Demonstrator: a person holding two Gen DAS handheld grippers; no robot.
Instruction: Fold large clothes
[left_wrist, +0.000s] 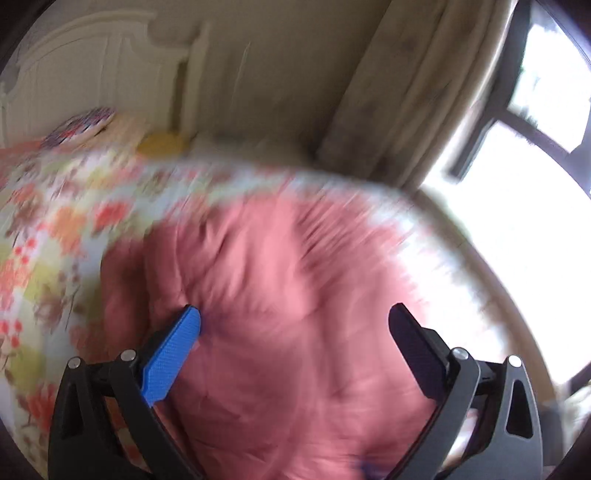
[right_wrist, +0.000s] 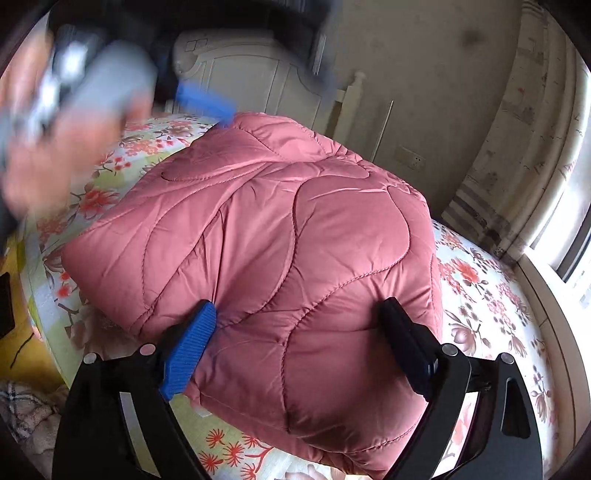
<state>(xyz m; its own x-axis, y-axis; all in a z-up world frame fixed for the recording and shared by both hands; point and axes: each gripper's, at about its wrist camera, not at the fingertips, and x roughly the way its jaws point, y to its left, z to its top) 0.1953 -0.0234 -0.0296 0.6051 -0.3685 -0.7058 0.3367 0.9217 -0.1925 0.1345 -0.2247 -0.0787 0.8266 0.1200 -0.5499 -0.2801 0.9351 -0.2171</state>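
The pink quilted puffer garment (right_wrist: 266, 236), padded, satin-sheened, stitched in wavy lines, is lying as a plump folded block on the floral bedspread (right_wrist: 480, 295), straight ahead of my right gripper (right_wrist: 299, 325) and running on beneath it. Its long axis is stretching from near right to far left, toward the white carved headboard (right_wrist: 243, 74).

My right fingers are standing wide, blue ribbed pad (right_wrist: 192, 343) on the left, black pad (right_wrist: 406, 339) on the right, straddling the near bulge of the bundle; nothing is pinched between them, though the tips look close to the fabric.

My left gripper (left_wrist: 295, 332) is likewise spread wide over the same pink cloth, in a heavily blurred view; whether its tips are touching I cannot tell. From the right wrist view it is showing as a blur at the far left corner of the bundle, so the right is nearer the near edge.

My guess: the fold looks nearly complete and what remains is squaring or pressing the block.

Outward: beige wall, pale patterned curtain (right_wrist: 517, 166), bright window (left_wrist: 517, 221) on the right.
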